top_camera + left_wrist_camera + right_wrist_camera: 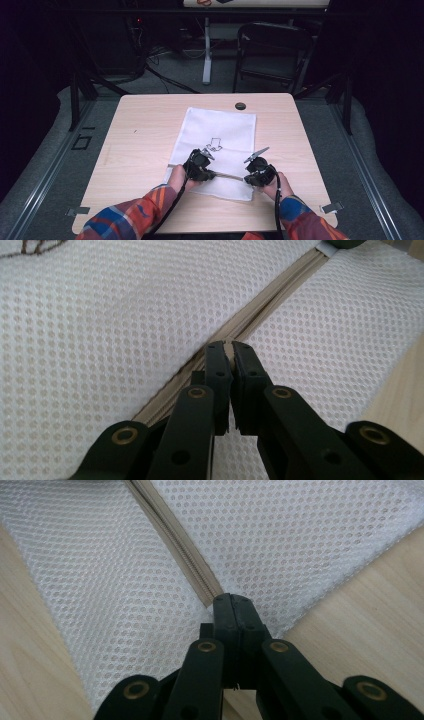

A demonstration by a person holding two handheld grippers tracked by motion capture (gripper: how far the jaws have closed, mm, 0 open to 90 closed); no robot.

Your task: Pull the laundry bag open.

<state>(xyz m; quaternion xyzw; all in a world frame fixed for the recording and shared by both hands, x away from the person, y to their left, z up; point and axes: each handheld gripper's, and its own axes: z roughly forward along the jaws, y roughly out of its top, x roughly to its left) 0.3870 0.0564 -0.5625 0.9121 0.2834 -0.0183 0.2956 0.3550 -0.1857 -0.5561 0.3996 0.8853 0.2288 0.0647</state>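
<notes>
A white mesh bag (220, 132) with a small black drawing lies flat in the middle of the table. A beige zipper (230, 176) runs across it near its front edge. My left gripper (213, 173) is shut on the zipper (280, 295), with a sliver of beige pinched between the jaws of the left gripper (229, 347). My right gripper (248, 178) is shut at the zipper's other end, where the zipper (170, 535) stops under the tips of the right gripper (234, 600). Both hands rest low on the bag.
The bag lies on a light wooden table (140, 145) with a dark round grommet (240, 106) near the far edge. Beyond it stand a black folding chair (272, 50) and a white table leg (206, 50). Bare wood (360, 610) lies beside the bag's corner.
</notes>
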